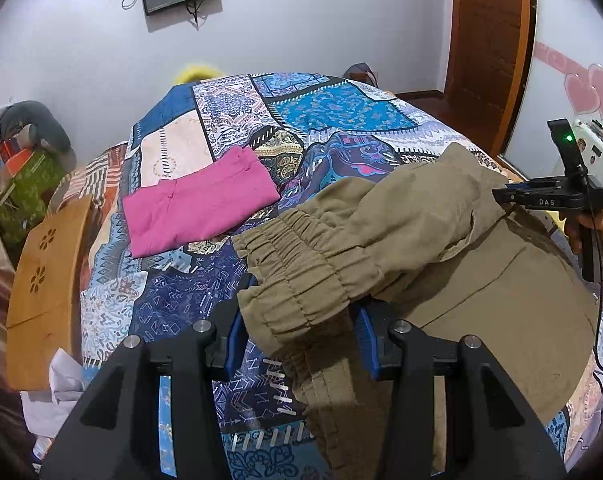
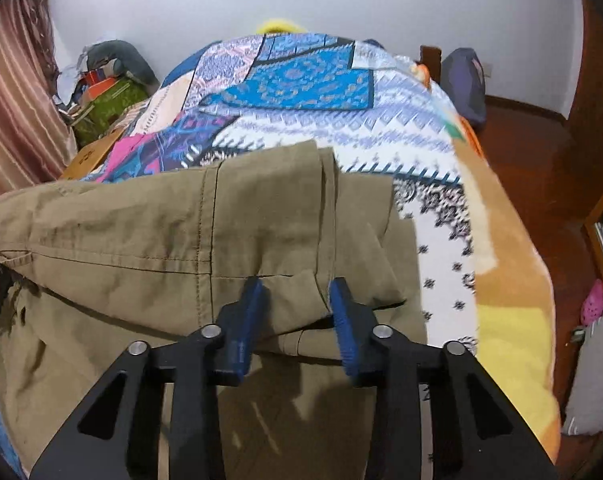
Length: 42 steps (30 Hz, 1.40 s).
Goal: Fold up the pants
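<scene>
Two grippers work the khaki pants (image 1: 441, 248) spread on the patchwork bedspread (image 1: 205, 280). At six o'clock in the left wrist view, the left gripper (image 1: 301, 340) grasps the gathered elastic waistband. In its own view, the right gripper (image 2: 295, 312) stands parted, pads straddling a fabric fold. Folded pink cloth (image 1: 197, 208) lies at ten o'clock.
</scene>
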Available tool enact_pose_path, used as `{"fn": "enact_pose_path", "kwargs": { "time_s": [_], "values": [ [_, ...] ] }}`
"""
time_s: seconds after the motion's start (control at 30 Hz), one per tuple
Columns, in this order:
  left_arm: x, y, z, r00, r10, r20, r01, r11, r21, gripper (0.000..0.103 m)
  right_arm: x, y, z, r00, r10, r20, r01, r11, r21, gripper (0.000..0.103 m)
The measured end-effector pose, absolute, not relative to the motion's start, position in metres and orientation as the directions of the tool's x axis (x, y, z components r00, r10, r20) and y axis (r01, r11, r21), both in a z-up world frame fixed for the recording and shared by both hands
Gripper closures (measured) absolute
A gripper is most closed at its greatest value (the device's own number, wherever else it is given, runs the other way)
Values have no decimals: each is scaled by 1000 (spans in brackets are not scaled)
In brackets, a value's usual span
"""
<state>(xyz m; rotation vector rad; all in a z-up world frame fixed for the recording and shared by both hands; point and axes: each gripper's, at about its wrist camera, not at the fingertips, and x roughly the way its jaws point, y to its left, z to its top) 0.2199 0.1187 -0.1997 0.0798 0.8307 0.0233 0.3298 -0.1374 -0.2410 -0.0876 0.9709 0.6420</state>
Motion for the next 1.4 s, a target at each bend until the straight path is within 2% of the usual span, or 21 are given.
{"fn": "enact_pose_path", "kwargs": {
  "time_s": [0.07,0.3,0.47,0.53,0.7,0.9,1.3,1.4],
  "values": [
    [222,119,-199,675,58,-736,5,997,83,57,325,-137,-239,416,462,-783,-552,813,186,86],
    [222,120,-184,697,76,-713,-12,996,94,61,300,-146,-203,516,452,-727,-553,824,120,94],
    [207,113,-165,728,61,-683,0,996,88,64,263,-176,-158,571,478,-667,-536,833,138,94],
    [199,111,-160,736,50,-675,9,996,83,70,247,-187,-144,587,478,-653,-534,835,131,94],
    [179,103,-156,735,32,-677,30,996,79,78,211,-202,-128,594,470,-653,-529,840,123,94],
    [146,95,-162,727,24,-686,51,995,88,87,174,-212,-132,585,469,-662,-510,847,149,94],
    [109,101,-202,641,10,-767,57,997,60,87,143,-216,-195,507,429,-748,-430,878,212,93],
    [104,102,-208,630,24,-776,50,996,71,87,142,-219,-209,502,422,-755,-406,886,225,87]
  ]
}}
